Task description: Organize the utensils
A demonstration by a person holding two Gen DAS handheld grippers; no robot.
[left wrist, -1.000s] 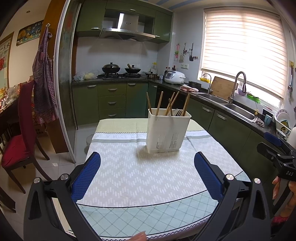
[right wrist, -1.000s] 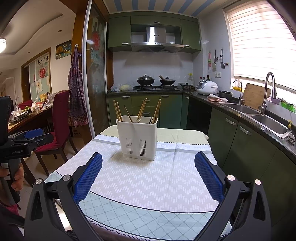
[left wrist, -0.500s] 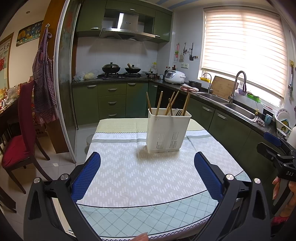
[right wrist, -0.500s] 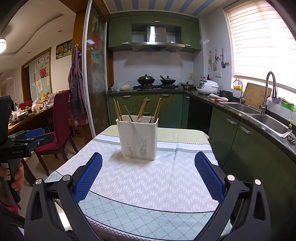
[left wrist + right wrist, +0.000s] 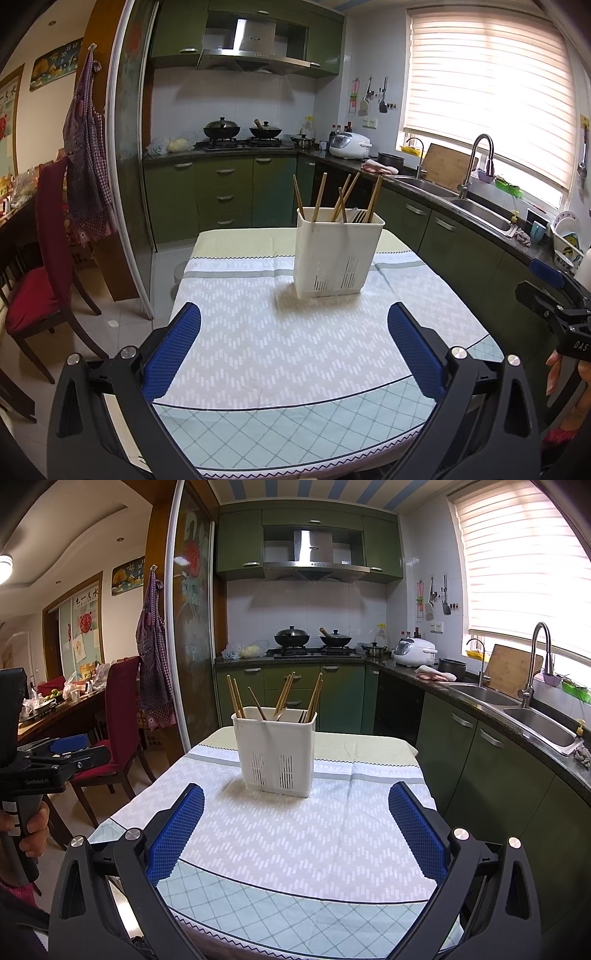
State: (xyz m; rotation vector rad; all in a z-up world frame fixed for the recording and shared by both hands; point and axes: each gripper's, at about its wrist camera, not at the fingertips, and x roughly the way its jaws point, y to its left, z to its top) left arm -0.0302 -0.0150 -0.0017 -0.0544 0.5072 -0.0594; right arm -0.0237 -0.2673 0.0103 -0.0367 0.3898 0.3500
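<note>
My left gripper (image 5: pixel 293 343) is spread wide with nothing in it, same for my right gripper (image 5: pixel 295 825). Dead ahead at 12 o'clock, the white slotted plastic utensil caddy (image 5: pixel 338 254) stands upright on the chevron-patterned tablecloth (image 5: pixel 280 332), wooden chopsticks (image 5: pixel 318 197) poking out, plus maybe a fork, hard to tell.

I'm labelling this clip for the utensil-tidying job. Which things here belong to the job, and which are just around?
Job:
white utensil holder
wooden chopsticks standing in it
left gripper, open
right gripper, open

Just around:
tablecloth
woks on the stove
rice cooker
sink
red chair
</note>
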